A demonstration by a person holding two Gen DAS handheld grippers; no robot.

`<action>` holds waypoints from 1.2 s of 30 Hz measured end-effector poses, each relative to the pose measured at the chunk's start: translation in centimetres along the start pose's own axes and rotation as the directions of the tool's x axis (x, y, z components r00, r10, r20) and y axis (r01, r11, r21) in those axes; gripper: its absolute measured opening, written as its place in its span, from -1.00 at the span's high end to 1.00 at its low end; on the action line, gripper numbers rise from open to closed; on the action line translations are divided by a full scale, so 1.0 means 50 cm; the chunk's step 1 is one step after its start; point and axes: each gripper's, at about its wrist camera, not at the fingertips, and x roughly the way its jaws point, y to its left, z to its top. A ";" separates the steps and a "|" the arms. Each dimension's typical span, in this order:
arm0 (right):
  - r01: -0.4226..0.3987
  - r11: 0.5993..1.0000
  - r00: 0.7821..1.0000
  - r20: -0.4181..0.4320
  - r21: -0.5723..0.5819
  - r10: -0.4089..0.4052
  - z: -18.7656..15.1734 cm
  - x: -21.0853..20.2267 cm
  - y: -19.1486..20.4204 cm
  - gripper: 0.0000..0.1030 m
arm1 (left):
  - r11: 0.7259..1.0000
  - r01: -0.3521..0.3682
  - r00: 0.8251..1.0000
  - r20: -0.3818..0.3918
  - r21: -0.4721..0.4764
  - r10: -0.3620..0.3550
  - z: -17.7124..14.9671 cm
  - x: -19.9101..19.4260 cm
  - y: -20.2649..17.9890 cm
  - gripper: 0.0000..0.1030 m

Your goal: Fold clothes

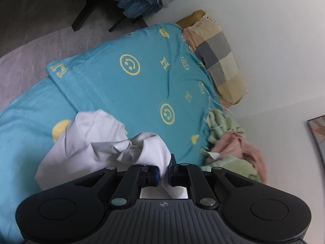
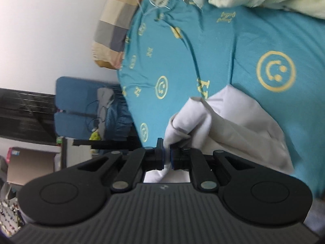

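White garment [image 1: 85, 142] pinched in both claws

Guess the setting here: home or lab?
Likely a home bedroom. The white garment lies on a bed with a teal smiley-print sheet, a checked pillow sits against the wall, and fleecy blankets are heaped beside it. A chair stands past the bed.

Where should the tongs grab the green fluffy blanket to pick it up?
Probably the raised fold of the green fluffy blanket facing the open blue sheet, coming in from that side. It lies bunched against the wall, so that edge looks freest. Both tongs, left and right, are shut on the white garment.
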 end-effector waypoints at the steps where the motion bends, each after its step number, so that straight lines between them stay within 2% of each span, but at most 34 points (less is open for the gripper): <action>1: 0.012 1.000 1.000 -0.006 -0.001 -0.012 0.013 0.028 -0.003 0.82 | 1.000 -0.010 1.000 -0.003 0.010 0.010 0.012 0.028 0.005 0.82; 7: 0.067 0.998 0.995 -0.076 -0.007 -0.068 0.066 0.155 -0.042 0.81 | 0.997 -0.010 1.000 -0.022 0.071 0.011 0.042 0.135 0.061 0.81; 10: 0.079 0.997 0.993 -0.086 -0.022 -0.081 0.074 0.176 -0.054 0.80 | 0.995 -0.007 0.999 -0.039 0.098 0.011 0.049 0.157 0.077 0.79; 13: 0.057 0.997 0.994 -0.091 -0.043 -0.061 0.071 0.177 -0.058 0.78 | 0.992 -0.009 0.999 -0.037 0.129 0.013 0.047 0.153 0.074 0.65; 14: 0.045 0.997 0.995 -0.088 -0.062 -0.050 0.068 0.172 -0.054 0.77 | 0.988 -0.009 0.999 -0.033 0.152 0.015 0.044 0.148 0.068 0.43; 15: 0.031 0.996 0.996 -0.085 -0.089 -0.038 0.065 0.166 -0.046 0.73 | 0.983 -0.015 1.000 -0.023 0.184 0.019 0.039 0.140 0.057 0.10; 17: -0.013 0.983 0.998 -0.067 -0.184 0.000 0.054 0.149 -0.021 0.42 | 0.966 -0.030 1.000 0.005 0.258 0.030 0.021 0.121 0.035 -0.25; 18: -0.031 0.971 0.998 -0.054 -0.239 0.019 0.044 0.138 -0.007 0.05 | 0.953 -0.038 0.999 0.017 0.301 0.034 0.009 0.113 0.025 -0.42; 19: -0.049 0.956 0.998 -0.042 -0.290 0.038 0.033 0.127 0.007 -0.27 | 0.937 -0.045 0.999 0.029 0.345 0.038 -0.003 0.106 0.016 -0.49; 21: -0.080 0.923 0.997 -0.025 -0.377 0.076 0.011 0.110 0.030 -0.42 | 0.901 -0.069 0.997 0.049 0.429 0.053 -0.028 0.099 0.000 -0.55; 22: -0.085 0.906 0.996 -0.020 -0.414 0.084 0.003 0.108 0.038 -0.42 | 0.880 -0.086 0.996 0.057 0.467 0.067 -0.041 0.102 -0.005 -0.55; 24: -0.042 0.864 0.999 -0.008 -0.502 0.043 -0.010 0.121 0.052 -0.41 | 0.839 -0.136 0.991 0.065 0.527 0.119 -0.062 0.119 -0.009 -0.55; 26: 0.047 0.803 0.999 0.020 -0.594 -0.044 -0.019 0.147 0.059 -0.41 | 0.792 -0.180 0.983 0.071 0.584 0.171 -0.080 0.148 -0.009 -0.55; 29: 0.170 0.719 0.983 0.071 -0.673 -0.166 -0.030 0.196 0.043 -0.40 | 0.720 -0.246 0.963 0.080 0.649 0.257 -0.101 0.197 0.003 -0.55; 33: 0.203 0.709 0.974 0.061 -0.675 -0.220 -0.028 0.236 0.011 -0.37 | 0.657 -0.281 0.949 0.103 0.700 0.297 -0.128 0.213 0.010 -0.55; 34: 0.199 0.713 0.975 0.058 -0.672 -0.216 -0.028 0.232 0.012 -0.37 | 0.646 -0.280 0.949 0.105 0.710 0.296 -0.134 0.208 0.007 -0.55; 36: 0.185 0.724 0.978 0.054 -0.665 -0.200 -0.031 0.214 0.014 -0.37 | 0.643 -0.274 0.952 0.107 0.715 0.287 -0.145 0.192 -0.001 -0.54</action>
